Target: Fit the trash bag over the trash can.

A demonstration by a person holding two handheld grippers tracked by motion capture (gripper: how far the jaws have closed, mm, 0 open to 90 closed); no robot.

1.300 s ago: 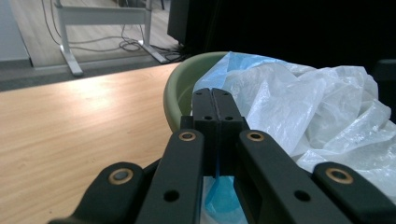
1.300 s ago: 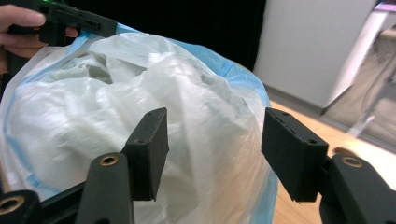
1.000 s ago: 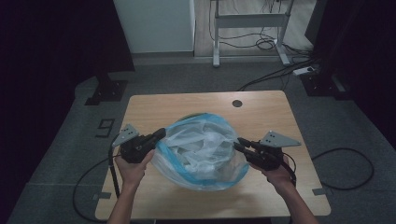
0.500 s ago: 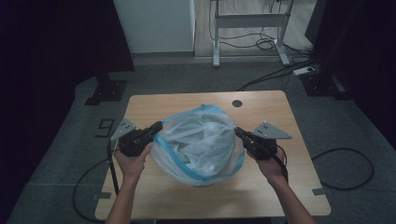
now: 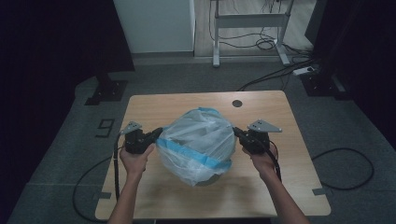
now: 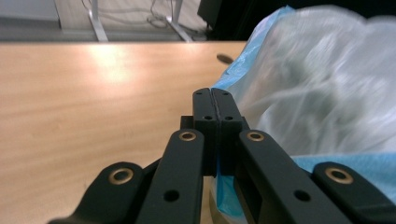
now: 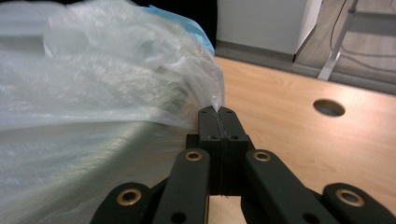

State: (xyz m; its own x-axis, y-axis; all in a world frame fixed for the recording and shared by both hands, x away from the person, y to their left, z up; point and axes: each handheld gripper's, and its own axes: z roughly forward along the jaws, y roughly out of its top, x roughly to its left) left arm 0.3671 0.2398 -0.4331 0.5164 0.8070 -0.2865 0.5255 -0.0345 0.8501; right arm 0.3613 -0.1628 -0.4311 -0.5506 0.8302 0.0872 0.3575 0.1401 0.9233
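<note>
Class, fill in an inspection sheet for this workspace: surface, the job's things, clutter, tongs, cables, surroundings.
Surface: wooden table, round hole near the far edge.
Job's things: clear plastic bag with blue edging, ballooned at the table's middle; something pale inside, cannot tell what.
Clutter: nothing seen.
Tongs: left tongs shut on the bag's blue edge; right tongs shut on the bag's clear film.
Cables: one trails from each hand to the floor; more around the power strip.
Surroundings: grey floor, metal desk frame, white cabinet, dark sides.

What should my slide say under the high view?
Left gripper and right gripper pinch a plastic bag from both sides.
</note>
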